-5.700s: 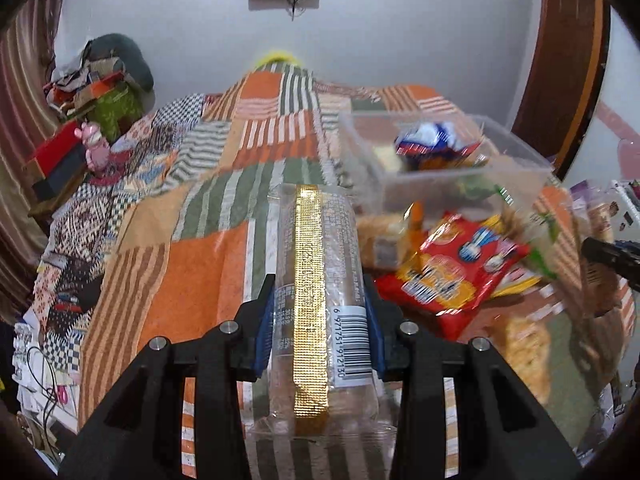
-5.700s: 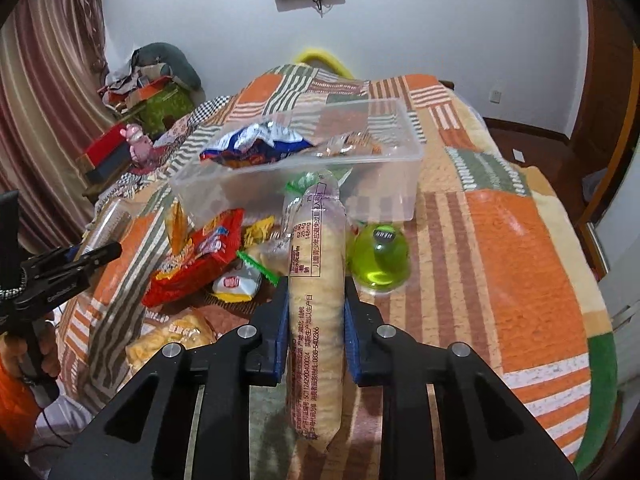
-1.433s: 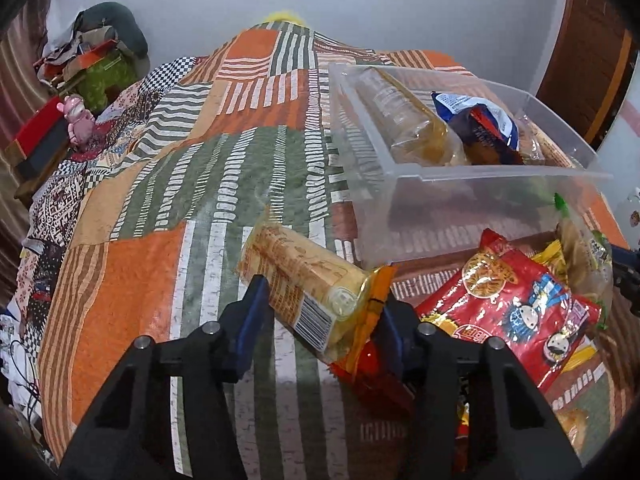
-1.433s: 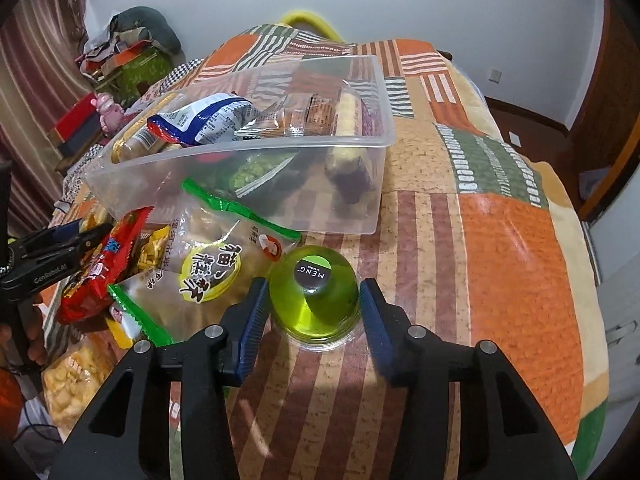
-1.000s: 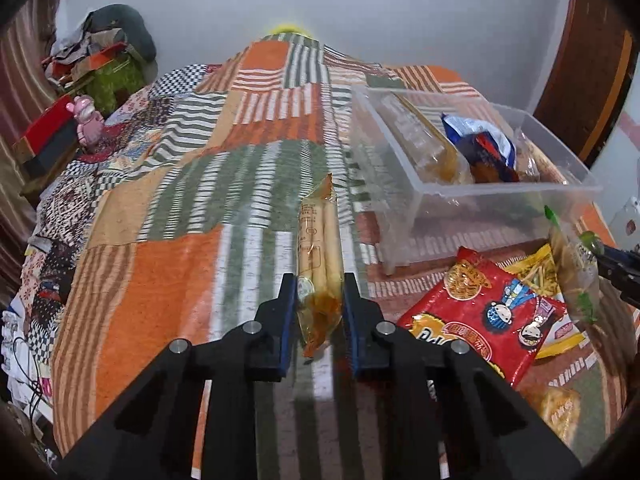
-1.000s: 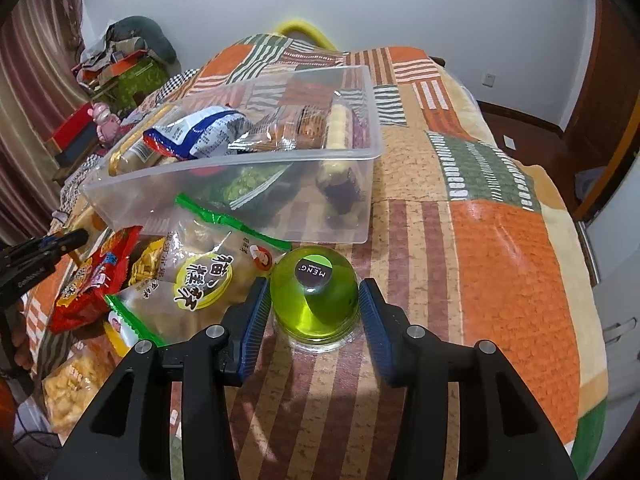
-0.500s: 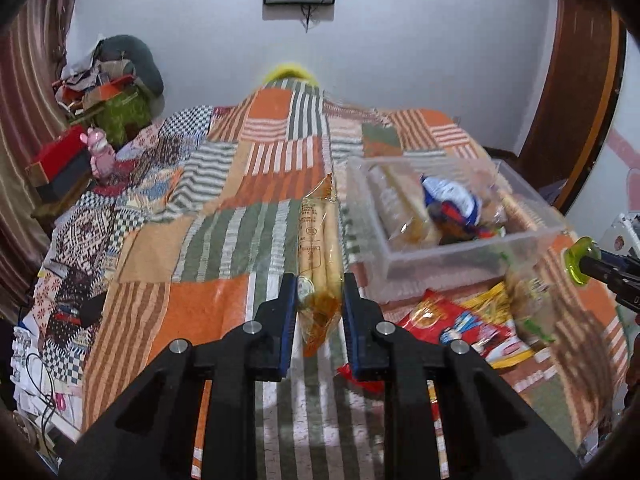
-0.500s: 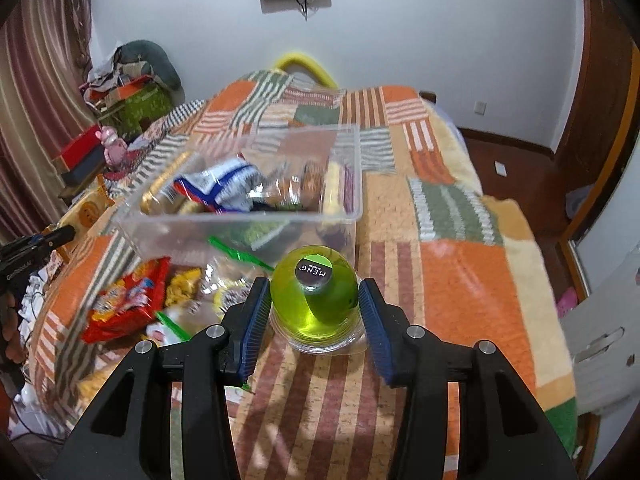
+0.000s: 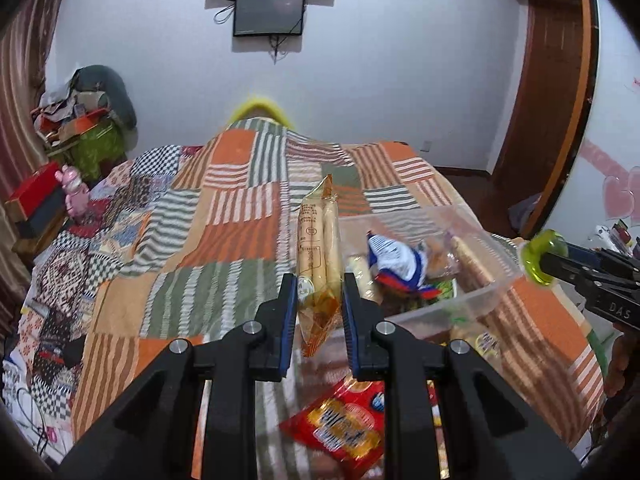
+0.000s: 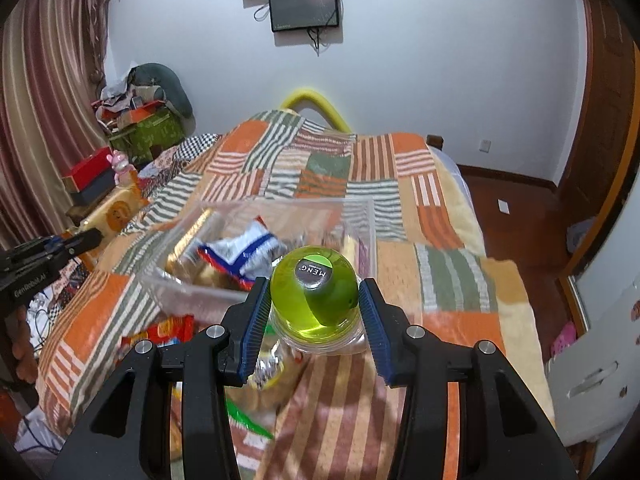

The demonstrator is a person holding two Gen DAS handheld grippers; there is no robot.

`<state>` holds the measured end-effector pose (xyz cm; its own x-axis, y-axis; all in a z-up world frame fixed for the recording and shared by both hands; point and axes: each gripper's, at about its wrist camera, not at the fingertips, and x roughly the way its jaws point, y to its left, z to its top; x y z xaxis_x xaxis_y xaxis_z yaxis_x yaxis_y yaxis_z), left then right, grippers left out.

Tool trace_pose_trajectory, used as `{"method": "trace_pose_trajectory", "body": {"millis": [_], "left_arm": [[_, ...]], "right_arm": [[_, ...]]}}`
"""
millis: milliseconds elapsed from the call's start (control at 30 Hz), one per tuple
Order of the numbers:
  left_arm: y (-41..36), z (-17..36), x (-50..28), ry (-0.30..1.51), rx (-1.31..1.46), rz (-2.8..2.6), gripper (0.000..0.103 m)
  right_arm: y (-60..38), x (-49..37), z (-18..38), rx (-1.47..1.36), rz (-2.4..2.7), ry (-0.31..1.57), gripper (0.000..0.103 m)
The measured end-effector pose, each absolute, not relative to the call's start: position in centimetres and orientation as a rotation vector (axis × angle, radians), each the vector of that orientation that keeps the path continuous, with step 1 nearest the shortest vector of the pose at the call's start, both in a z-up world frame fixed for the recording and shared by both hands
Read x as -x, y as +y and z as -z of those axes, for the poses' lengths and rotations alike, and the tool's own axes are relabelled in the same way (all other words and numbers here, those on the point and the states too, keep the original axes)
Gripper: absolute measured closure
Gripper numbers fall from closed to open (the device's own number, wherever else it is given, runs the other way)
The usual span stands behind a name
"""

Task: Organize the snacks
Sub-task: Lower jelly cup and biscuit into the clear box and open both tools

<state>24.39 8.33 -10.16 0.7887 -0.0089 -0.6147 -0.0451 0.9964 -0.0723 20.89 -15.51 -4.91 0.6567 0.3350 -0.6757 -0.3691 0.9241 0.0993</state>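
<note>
Now biscuit pack (image 9: 319, 248) clamped between left tongs (image 9: 319, 316), above bin (image 9: 486, 298).

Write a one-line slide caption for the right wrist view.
Right gripper carries a green jelly cup above the patchwork bedspread, near a clear bin of snacks.

"MENG" on green jelly cup (image 10: 314, 298) lid; "GenRobot.AI" on left gripper (image 10: 90, 238) body.

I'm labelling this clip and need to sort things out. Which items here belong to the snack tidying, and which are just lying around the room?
Part of the job:
left gripper holding biscuit pack
right gripper holding green jelly cup
clear bin
red snack bag

Just lying about:
pink toy
wall screen
</note>
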Motion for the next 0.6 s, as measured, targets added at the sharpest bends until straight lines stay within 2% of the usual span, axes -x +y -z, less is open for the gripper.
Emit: {"method": "trace_pose_trajectory", "body": {"millis": [600], "left_arm": [[4.8, 13.5, -31.8, 0.733, 0.086, 0.067, 0.082]], "right_arm": [[-13.0, -25.3, 7.3, 0.058, -0.419, 0.796, 0.06]]}}
